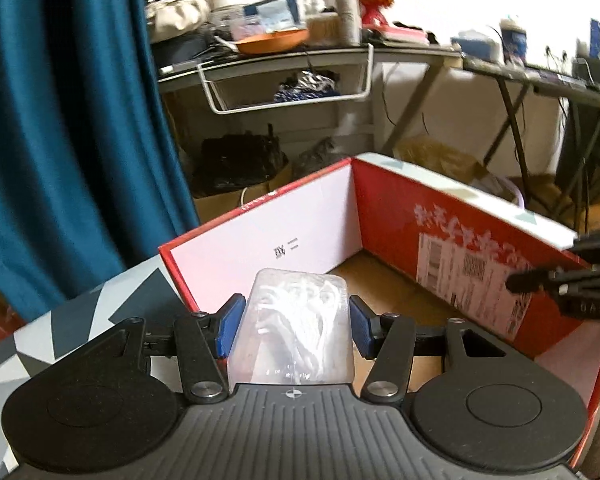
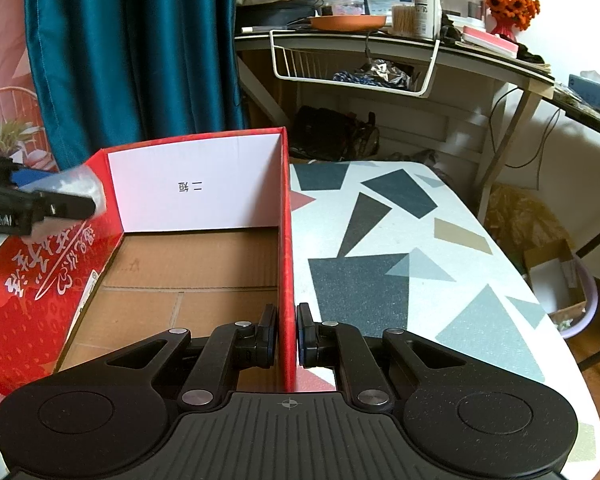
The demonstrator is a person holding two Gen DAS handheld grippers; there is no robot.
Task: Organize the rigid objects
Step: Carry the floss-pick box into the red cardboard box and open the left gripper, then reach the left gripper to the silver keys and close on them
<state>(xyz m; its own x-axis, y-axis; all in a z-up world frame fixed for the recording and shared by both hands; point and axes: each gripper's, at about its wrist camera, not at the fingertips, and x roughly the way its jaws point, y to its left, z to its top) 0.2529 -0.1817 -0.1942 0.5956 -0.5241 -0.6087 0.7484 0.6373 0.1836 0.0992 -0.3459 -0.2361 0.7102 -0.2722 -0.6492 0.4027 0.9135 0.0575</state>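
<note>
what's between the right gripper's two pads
The red box's side wall: the right gripper is shut on it, one pad inside the box, one outside. This shows in the right wrist view.

The clear plastic box with white pieces inside is hidden at its near end behind the body of the left gripper, and what the white pieces are cannot be told. In the right wrist view this box is only a blur at the left edge. The red cardboard box is cut off at the near left. The cluttered grey desk at the far side is blurred.
</note>
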